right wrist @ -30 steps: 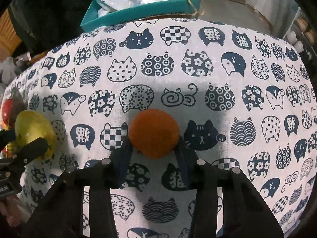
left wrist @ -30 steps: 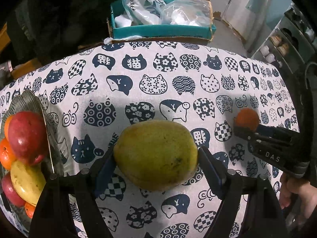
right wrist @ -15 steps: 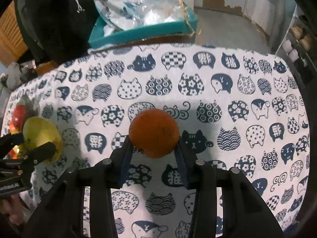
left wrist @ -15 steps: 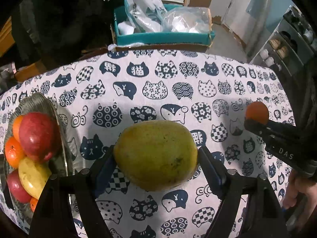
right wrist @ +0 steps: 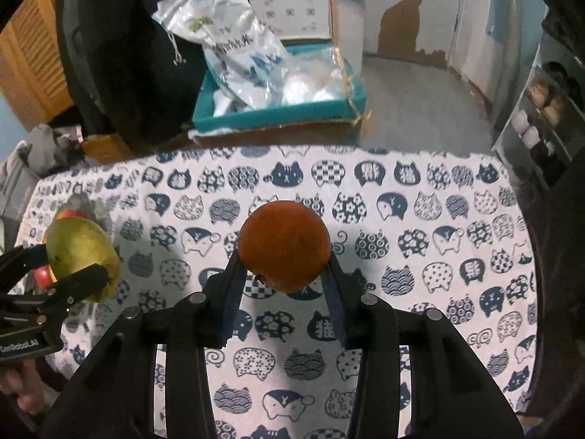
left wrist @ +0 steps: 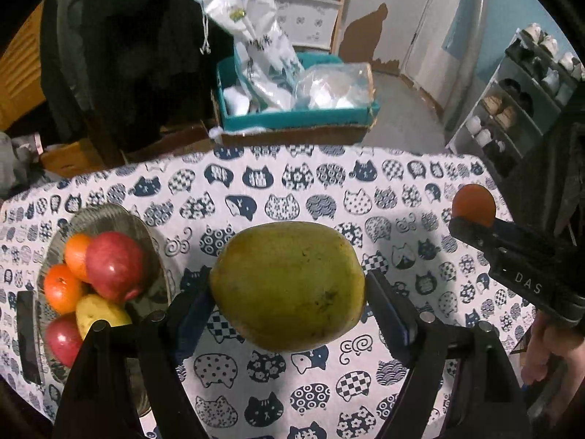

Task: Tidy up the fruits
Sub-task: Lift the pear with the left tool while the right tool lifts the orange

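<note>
Mango point(left wrist: 289, 285) sits squeezed between the left claw point(left wrist: 289, 292) fingers, heavy and smooth (hold its fat middle). Right claw point(right wrist: 283, 274) grips the orange point(right wrist: 284, 244). Fruit bowl point(left wrist: 120, 219) waits left.

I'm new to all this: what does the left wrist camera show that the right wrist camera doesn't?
Only the left wrist view shows the glass fruit bowl clearly, holding a red apple, oranges and a yellow fruit; the right wrist view catches just a blurred corner of it.

Only the right wrist view shows the orange close up between the right gripper fingers.

Both show the green mango clamped in the left gripper, the cat-print tablecloth and the teal box of plastic bags.
</note>
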